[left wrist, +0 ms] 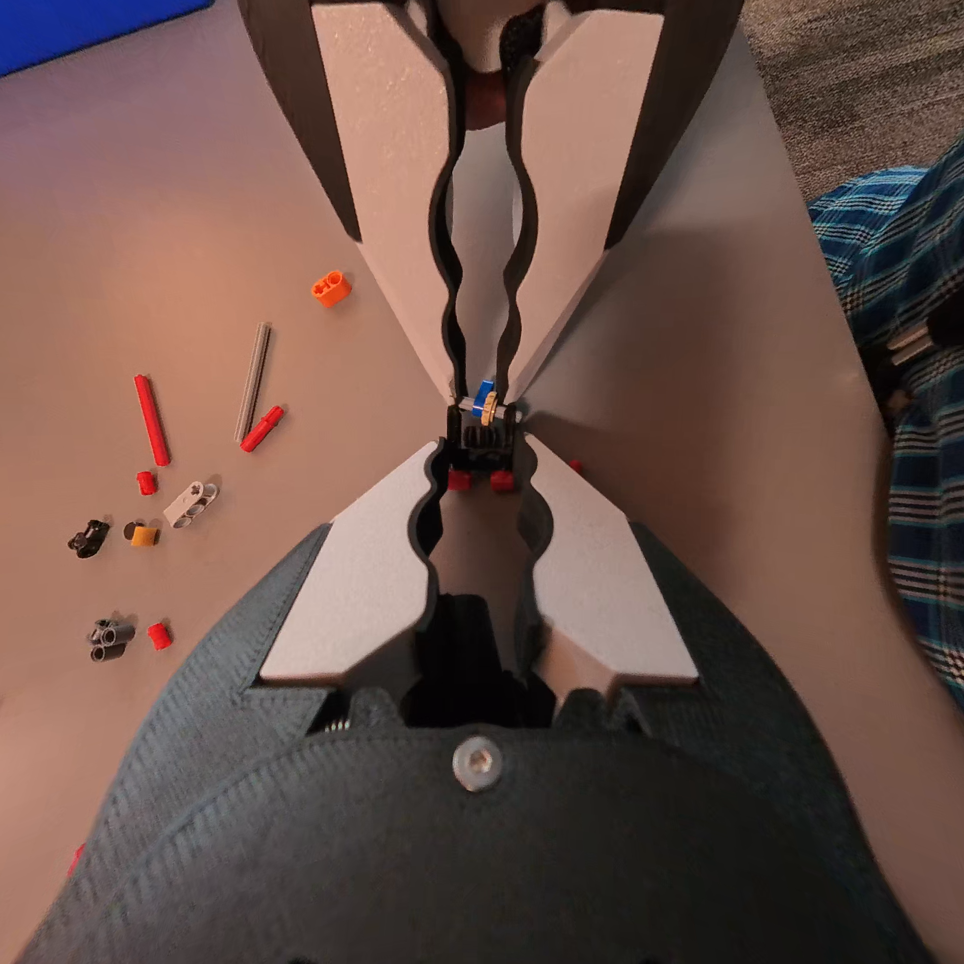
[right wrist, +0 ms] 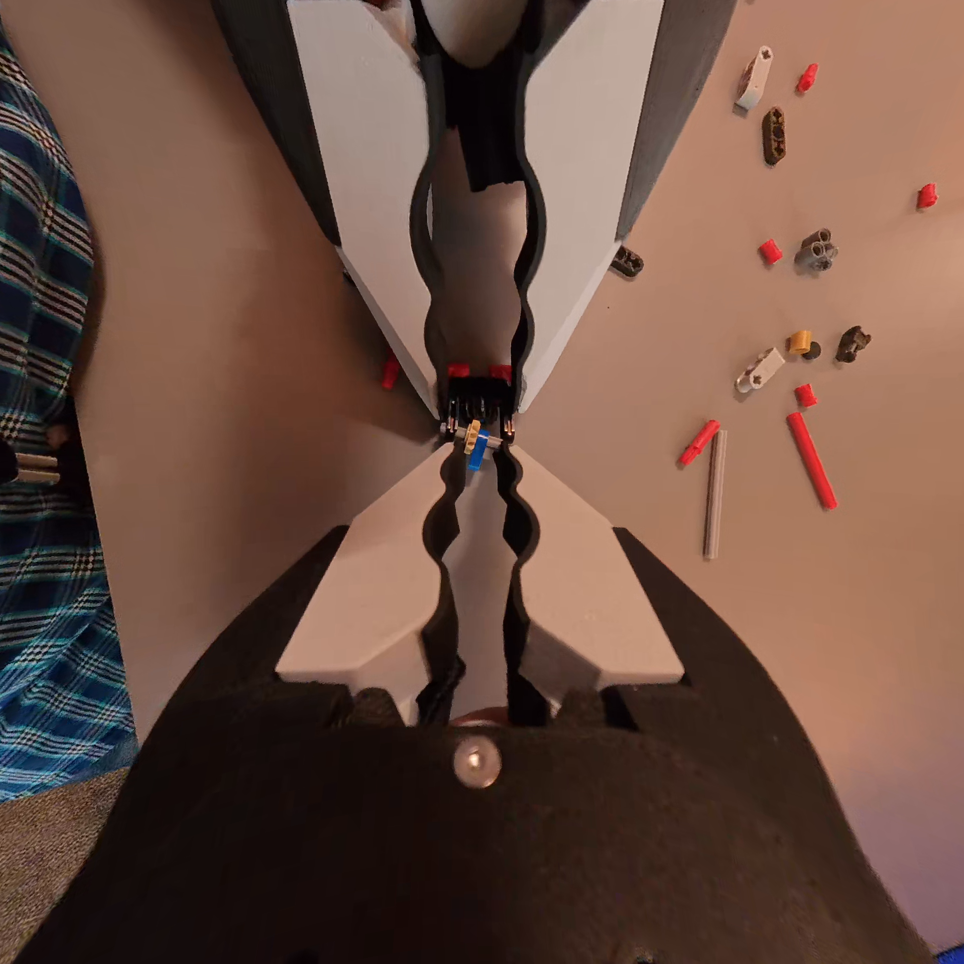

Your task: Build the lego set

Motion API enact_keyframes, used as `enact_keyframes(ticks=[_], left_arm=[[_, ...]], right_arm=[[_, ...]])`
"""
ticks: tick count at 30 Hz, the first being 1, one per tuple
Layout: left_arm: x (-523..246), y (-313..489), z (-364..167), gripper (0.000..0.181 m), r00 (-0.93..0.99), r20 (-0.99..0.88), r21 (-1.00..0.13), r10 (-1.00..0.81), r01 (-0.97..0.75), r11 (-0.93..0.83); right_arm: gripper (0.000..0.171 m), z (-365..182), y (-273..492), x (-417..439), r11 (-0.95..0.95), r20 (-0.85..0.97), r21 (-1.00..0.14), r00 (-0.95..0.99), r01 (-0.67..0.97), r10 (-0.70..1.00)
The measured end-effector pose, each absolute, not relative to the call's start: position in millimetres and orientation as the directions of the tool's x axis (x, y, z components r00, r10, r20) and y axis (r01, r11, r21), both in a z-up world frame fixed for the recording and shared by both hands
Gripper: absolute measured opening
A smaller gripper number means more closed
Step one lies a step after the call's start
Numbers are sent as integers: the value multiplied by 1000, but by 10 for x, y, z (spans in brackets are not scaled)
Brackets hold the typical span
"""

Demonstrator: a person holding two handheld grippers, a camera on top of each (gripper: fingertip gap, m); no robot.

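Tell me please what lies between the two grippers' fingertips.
Both views show a black frame in the left gripper meeting a grey geared axle in the right gripper.

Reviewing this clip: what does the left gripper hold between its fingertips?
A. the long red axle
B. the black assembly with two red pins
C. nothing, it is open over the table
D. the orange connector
B: the left gripper is closed on the black assembly, its two red pins facing the camera, while the right gripper meets it at the grey axle carrying a tan gear.
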State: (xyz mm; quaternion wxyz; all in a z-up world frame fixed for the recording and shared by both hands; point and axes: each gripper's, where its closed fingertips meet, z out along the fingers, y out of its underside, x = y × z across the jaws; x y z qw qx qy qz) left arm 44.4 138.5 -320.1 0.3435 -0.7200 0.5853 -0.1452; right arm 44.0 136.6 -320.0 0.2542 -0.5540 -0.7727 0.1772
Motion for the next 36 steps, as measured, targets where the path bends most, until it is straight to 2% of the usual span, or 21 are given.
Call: enact_keyframes(ticks=[15,19,22,28,36], left_arm=[[436,1400,-3209,23,285,-191,-671,-939,-736,-86],[430,1409,-3210,24,292,-187,-672,-938,-735,-95],[416,1432,-3211,24,305,-172,-681,-937,-724,-111],[432,1439,-3212,24,307,-177,-681,-935,-724,-109],[437,1426,-3213,23,309,-186,-679,-933,-727,-106]], right_arm=[[4,-3213,1338,421,353,214,-542,-281,763,936],[5,-3218,1347,422,330,192,-566,-268,756,944],[6,-3223,1375,417,241,129,-608,-206,757,970],[5,-3221,1384,427,224,160,-645,-157,731,975],[3,-3235,1375,423,302,188,-620,-236,725,953]])
